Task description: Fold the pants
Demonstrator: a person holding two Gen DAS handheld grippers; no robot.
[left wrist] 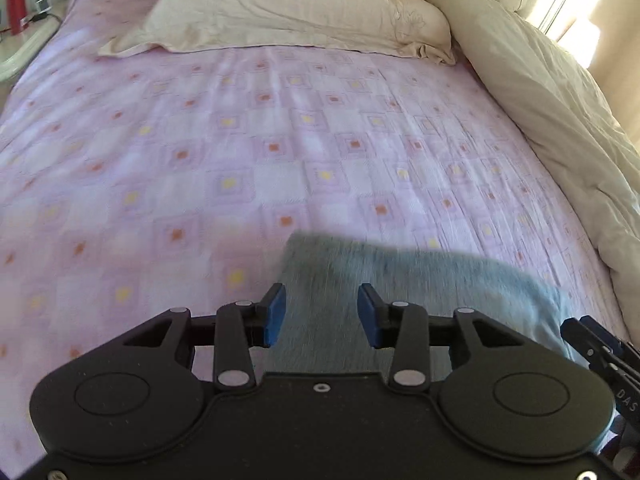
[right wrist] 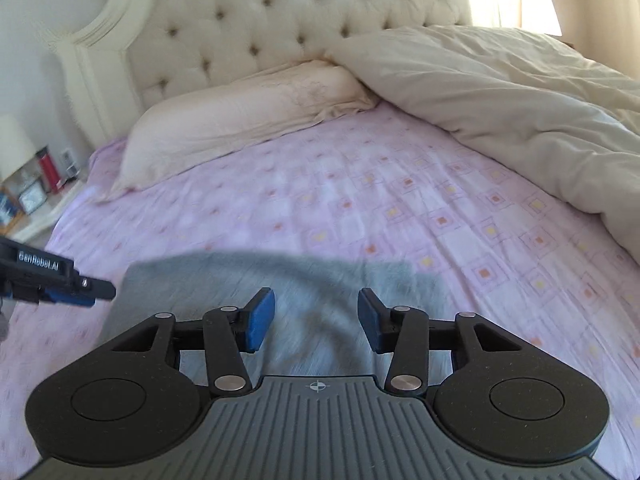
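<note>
Grey-blue pants (left wrist: 420, 276) lie flat on the pink patterned bed sheet (left wrist: 240, 152), near the bed's front edge. My left gripper (left wrist: 322, 312) is open and empty above the pants' left part. My right gripper (right wrist: 316, 318) is open and empty above the pants (right wrist: 280, 280), which spread under and ahead of it. The right gripper's tip shows at the right edge of the left wrist view (left wrist: 592, 340). The left gripper shows at the left edge of the right wrist view (right wrist: 60, 280). Both views are motion-blurred.
A beige pillow (left wrist: 280, 8) lies at the head of the bed before a tufted headboard (right wrist: 280, 20). A bunched cream duvet (right wrist: 520, 100) covers the right side. A nightstand (right wrist: 36, 208) with a red bottle (left wrist: 16, 0) stands at the left.
</note>
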